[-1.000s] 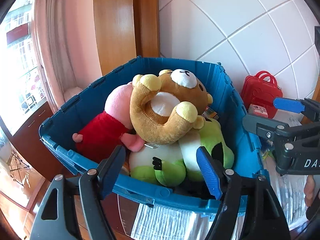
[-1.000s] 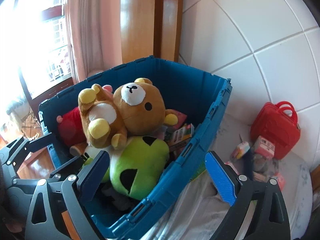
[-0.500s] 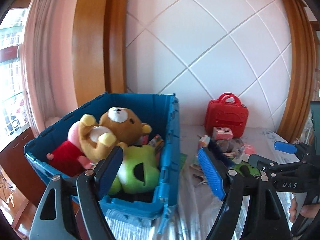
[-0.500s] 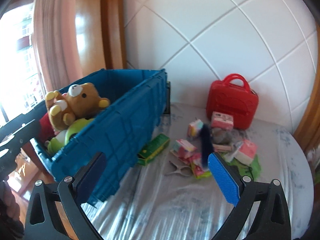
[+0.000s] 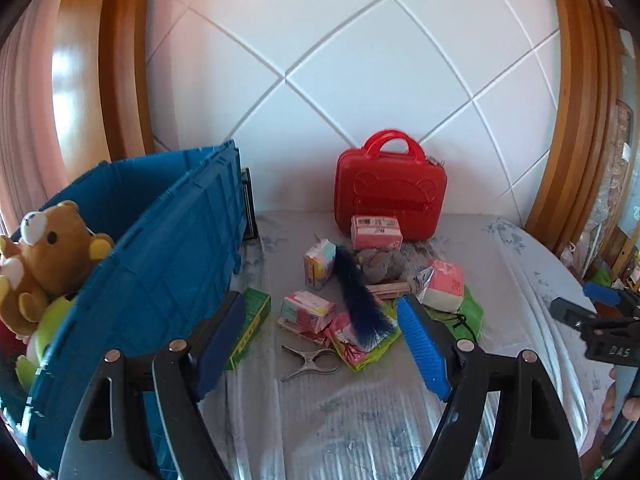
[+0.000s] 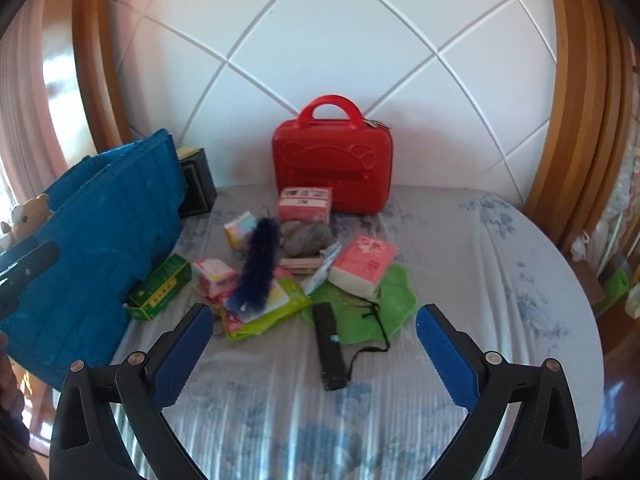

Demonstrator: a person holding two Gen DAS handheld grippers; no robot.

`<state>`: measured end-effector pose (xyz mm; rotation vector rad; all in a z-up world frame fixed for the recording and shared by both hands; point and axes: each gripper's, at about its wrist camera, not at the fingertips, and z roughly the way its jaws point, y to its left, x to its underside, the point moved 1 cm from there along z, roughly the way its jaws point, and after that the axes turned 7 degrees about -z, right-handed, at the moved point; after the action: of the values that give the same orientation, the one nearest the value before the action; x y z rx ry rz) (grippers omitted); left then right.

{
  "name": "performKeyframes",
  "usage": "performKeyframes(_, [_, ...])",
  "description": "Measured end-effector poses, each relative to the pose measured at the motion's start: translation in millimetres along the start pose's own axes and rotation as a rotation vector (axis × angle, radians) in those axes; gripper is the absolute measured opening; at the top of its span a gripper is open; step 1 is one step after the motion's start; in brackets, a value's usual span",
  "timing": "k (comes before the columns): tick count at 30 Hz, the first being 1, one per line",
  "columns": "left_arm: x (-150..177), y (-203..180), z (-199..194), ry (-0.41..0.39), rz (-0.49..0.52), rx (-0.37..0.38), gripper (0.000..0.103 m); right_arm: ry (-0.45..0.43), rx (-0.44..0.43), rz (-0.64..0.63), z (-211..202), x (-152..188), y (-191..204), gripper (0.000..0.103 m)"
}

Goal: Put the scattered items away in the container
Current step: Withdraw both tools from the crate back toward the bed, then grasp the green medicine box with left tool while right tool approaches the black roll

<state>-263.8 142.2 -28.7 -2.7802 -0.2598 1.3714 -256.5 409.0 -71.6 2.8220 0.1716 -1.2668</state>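
At the far left stands the blue container [image 5: 168, 264], its near wall ribbed, with a brown plush bear [image 5: 44, 248] and a green plush toy [image 5: 48, 320] showing over its rim. A dark box [image 6: 196, 184] sits behind the container's far right corner, against the white padded headboard [image 5: 360, 60]. Just beside the container's right wall a green carton [image 6: 162, 288] lies flat on the bed [image 6: 480, 280], which has a pale sheet with blue flowers. Right of the carton the scattered items lie close together in a heap: a metal clip [image 5: 312, 362] nearest, a small pink-and-white tissue pack [image 5: 306, 310], a dark blue feather duster [image 6: 258, 264] lying across a green-and-pink packet [image 6: 276, 304], a colourful small pack [image 5: 319, 259] farther back, and a grey lumpy bundle [image 6: 306, 236] in the middle. Behind them a pink box [image 6: 305, 204] leans on an upright red case [image 6: 332, 168] with a handle, which stands against the headboard. Farther right, a larger pink tissue pack [image 6: 364, 266] rests on a green cloth [image 6: 392, 304], and a black remote-like stick [image 6: 330, 346] with a cord lies nearest. The left claw [image 5: 320, 348] hovers over the near edge of the heap with its jaws wide apart and nothing between its pads. The right claw [image 6: 314, 354] hangs over the bed farther right, also spread wide and empty.
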Motion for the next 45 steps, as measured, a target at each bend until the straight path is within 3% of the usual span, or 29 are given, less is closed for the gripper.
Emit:
performKeyframes(3, [18.8, -4.6, 38.5, 0.079, -0.013, -0.053, 0.078, 0.054, 0.01, 0.02, 36.5, 7.3, -32.9, 0.103])
performKeyframes(6, [40.9, 0.4, 75.5, 0.164, -0.024, -0.095, 0.078, 0.134, -0.034, 0.056, 74.1, 20.7, -51.0, 0.103])
performKeyframes(13, [85.0, 19.8, 148.1, 0.279, 0.044, -0.222, 0.078, 0.275, -0.056, 0.076, 134.5, 55.2, -55.2, 0.103])
performKeyframes(21, [95.3, 41.7, 213.7, 0.313, 0.153, -0.265, 0.078, 0.409, -0.054, 0.07, 177.4, 79.0, -30.9, 0.103])
performKeyframes(35, [82.2, 72.0, 294.4, 0.307, 0.262, -0.398, 0.078, 0.468, -0.034, 0.041, 204.9, 87.8, 5.3, 0.103])
performKeyframes(37, [78.7, 73.1, 302.3, 0.311, 0.243, -0.388, 0.087, 0.476, -0.037, 0.039, 206.2, 90.2, 8.0, 0.103])
performKeyframes(39, [77.4, 70.6, 309.7, 0.328, 0.22, -0.373, 0.102, 0.478, -0.037, 0.037, 205.6, 92.0, 9.3, 0.103])
performKeyframes(43, [76.5, 68.0, 313.5, 0.324, 0.195, -0.402, 0.102, 0.474, -0.028, 0.044, 201.0, 94.6, 5.7, 0.103])
performKeyframes(45, [76.2, 63.8, 303.9, 0.333, 0.165, -0.341, 0.102, 0.468, -0.024, 0.046, 198.5, 96.0, 2.2, 0.103])
